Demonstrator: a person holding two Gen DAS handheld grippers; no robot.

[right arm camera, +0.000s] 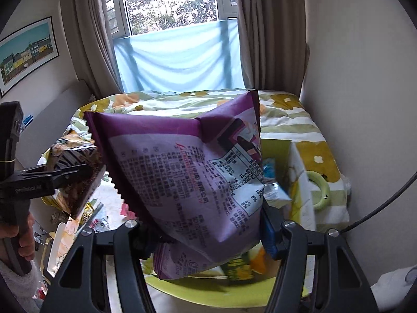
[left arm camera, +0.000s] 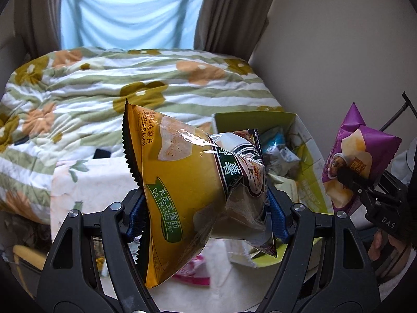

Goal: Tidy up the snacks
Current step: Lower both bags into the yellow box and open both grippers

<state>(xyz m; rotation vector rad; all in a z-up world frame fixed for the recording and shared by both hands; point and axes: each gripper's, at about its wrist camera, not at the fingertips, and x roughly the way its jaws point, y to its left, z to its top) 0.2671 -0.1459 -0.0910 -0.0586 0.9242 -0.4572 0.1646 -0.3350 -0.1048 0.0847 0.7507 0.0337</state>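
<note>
2 hand-held grippers clenched on bags: left (left arm camera: pixel 206 208) on yellow chip bag (left arm camera: pixel 182 182); right (right arm camera: pixel 206 237) on purple chip bag (right arm camera: pixel 187 182)

My left gripper (left arm camera: pixel 206 216) is matte black plastic, its two arms cut with triangular openings and pinned with round silver screws; blue ribbed pads (left arm camera: pixel 135 216) line the inner faces. My right gripper (right arm camera: pixel 206 237) is built the same way, with a thin black cable (right arm camera: pixel 385 203) curving off its right side. White lettering marks each body, and I wear a fuzzy pale sleeve (right arm camera: pixel 18 287).
</note>
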